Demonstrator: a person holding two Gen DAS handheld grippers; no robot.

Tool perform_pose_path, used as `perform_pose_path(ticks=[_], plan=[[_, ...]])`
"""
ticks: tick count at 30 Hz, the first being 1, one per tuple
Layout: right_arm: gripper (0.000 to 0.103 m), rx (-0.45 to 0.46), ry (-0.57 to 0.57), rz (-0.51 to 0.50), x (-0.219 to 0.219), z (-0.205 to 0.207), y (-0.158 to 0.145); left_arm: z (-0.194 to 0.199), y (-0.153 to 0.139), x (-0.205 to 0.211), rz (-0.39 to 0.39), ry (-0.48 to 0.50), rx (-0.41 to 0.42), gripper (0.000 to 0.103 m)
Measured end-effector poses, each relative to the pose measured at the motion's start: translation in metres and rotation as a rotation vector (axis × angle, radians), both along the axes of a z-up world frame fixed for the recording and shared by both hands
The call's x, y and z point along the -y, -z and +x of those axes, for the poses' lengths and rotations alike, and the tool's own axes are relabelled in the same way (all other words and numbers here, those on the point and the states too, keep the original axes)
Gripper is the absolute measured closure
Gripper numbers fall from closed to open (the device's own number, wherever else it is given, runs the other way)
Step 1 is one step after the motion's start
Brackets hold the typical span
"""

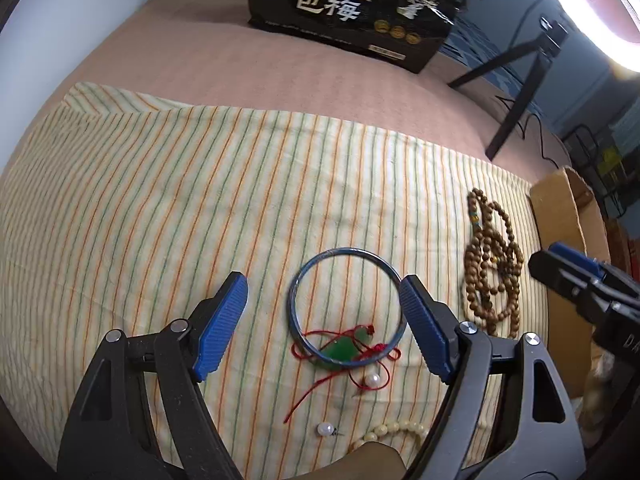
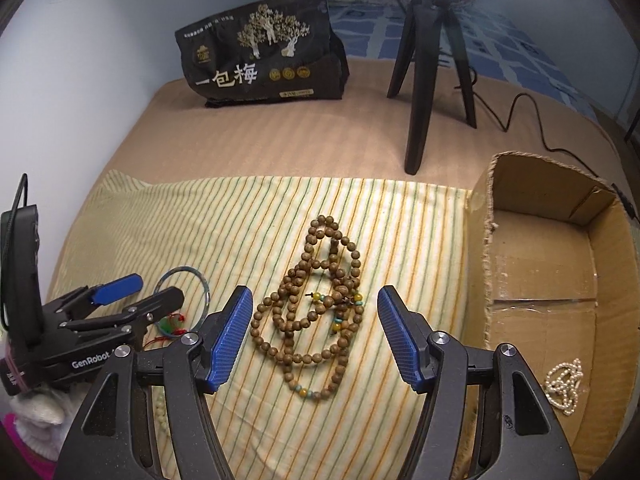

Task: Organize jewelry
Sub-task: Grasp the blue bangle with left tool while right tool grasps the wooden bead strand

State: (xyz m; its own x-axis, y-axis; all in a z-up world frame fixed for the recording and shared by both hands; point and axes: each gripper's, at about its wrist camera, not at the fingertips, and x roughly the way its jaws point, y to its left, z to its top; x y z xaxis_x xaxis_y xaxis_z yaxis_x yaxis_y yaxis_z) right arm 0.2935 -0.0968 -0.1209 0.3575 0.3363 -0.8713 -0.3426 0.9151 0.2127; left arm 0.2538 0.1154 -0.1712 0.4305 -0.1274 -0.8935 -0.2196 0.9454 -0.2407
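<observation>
Inside cardboard box [image 2: 540, 256]: pearl strand [image 2: 564, 384].

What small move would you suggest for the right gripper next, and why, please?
Probably lower the right gripper onto the wooden bead necklace and close: its jaws stand open, empty, astride the pile, and the cardboard box beside it already holds a pearl strand.
</observation>
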Motion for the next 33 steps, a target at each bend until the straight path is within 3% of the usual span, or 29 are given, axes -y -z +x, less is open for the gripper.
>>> perform_pose_path(ticks=[8,16,20,25,28,30,33], plan=[[0.039,-0.031,0.011,-0.006,-0.008,0.008,0.012,0.009,0.005,0.005,-0.029,0.028,-0.014,0.02],[0.039,-0.058,0.021,0.002,-0.006,0.014,0.019,0.011,0.01,0.025,0.055,0.078,-0.024,0.01],[0.039,-0.069,0.018,0.009,-0.006,0.016,0.021,0.01,0.014,0.037,0.141,0.111,-0.027,0.01],[0.039,-0.078,-0.006,-0.023,-0.013,0.018,0.028,0.009,0.016,0.038,0.162,0.112,-0.014,0.011],[0.039,-0.101,-0.02,-0.032,-0.017,0.018,0.036,0.007,0.016,0.035,0.179,0.104,-0.005,0.017],[0.03,-0.096,-0.034,-0.05,-0.02,0.018,0.038,0.007,0.016,0.035,0.187,0.101,0.001,0.022],[0.024,-0.105,-0.05,-0.067,-0.025,0.018,0.044,0.007,0.015,0.033,0.197,0.103,0.0,0.028]])
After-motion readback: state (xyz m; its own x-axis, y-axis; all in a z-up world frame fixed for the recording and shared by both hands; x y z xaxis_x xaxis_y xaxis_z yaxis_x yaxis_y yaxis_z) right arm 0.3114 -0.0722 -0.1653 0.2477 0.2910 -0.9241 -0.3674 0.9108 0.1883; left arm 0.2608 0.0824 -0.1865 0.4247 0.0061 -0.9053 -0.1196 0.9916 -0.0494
